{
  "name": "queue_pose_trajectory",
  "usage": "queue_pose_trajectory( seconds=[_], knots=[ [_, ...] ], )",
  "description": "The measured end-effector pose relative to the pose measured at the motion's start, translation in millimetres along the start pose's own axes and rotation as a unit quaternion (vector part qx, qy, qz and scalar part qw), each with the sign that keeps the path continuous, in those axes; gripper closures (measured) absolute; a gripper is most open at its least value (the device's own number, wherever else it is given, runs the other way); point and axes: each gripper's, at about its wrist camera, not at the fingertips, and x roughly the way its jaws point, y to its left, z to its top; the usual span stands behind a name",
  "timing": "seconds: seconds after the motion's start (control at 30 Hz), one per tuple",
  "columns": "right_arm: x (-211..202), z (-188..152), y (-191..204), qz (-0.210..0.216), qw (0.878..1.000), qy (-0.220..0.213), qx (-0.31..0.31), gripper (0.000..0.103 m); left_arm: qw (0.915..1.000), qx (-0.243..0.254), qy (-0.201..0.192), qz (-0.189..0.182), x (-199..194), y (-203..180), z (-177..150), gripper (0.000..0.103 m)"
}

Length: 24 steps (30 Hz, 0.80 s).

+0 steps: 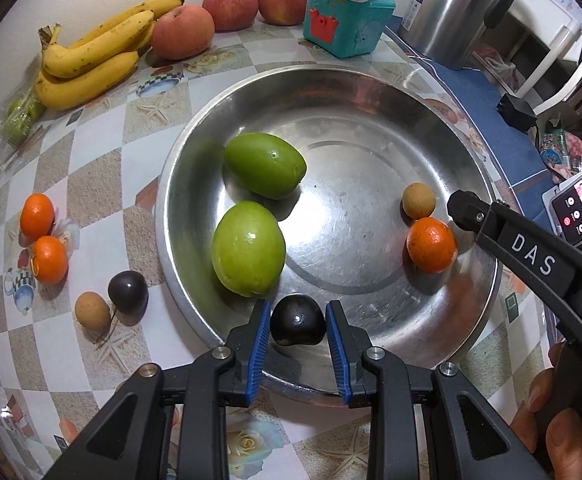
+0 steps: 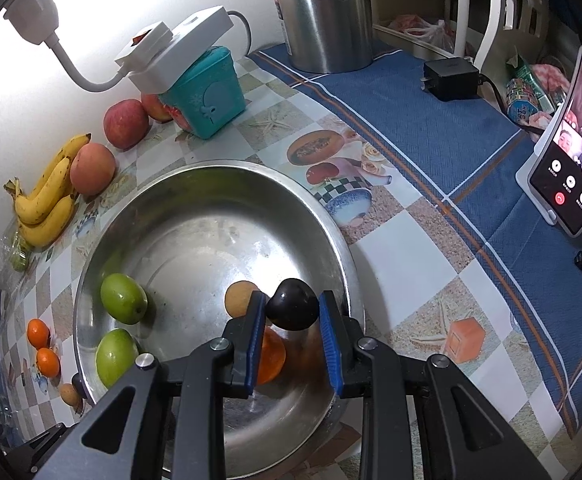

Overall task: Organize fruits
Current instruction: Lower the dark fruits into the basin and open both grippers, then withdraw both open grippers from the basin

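A steel bowl (image 1: 371, 92) holds two green fruits (image 1: 265, 165) (image 1: 248, 249), a small tan fruit (image 1: 419, 200) and a mandarin (image 1: 431, 245). My left gripper (image 1: 298, 326) is shut on a dark plum (image 1: 298, 326) over the bowl's near rim. My right gripper (image 2: 291, 312) is shut on another dark plum (image 2: 292, 309) above the bowl (image 2: 195, 172), over the tan fruit (image 2: 238, 298) and mandarin (image 2: 271, 354). The right gripper's finger (image 1: 467, 210) shows at the bowl's right rim in the left wrist view.
On the table left of the bowl lie two mandarins (image 1: 37, 216) (image 1: 50, 259), a dark plum (image 1: 128, 291) and a tan fruit (image 1: 92, 309). Bananas (image 1: 91, 56) and apples (image 1: 182, 32) lie at the back. A teal box (image 1: 347, 24), kettle (image 1: 451, 8) and phone (image 2: 571, 160) stand nearby.
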Motion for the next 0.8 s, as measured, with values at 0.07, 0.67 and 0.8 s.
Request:
queue_pose_trajectory(
  seconds=[0.07,0.67,0.8],
  knots=[
    [0,0,1,-0.003,1.000,-0.001,-0.003,0.069,1.0000,0.000,0.000,-0.002,0,0,0,0.063],
    [-18,5,13,-0.001,0.999,-0.021,-0.029,0.044,0.9989,-0.029,-0.037,0.000,-31,19,7,0.035],
    [-22,5,18,0.003,0.999,-0.023,-0.038,0.038,0.9970,-0.060,-0.048,0.008,-38,37,7,0.031]
  ],
)
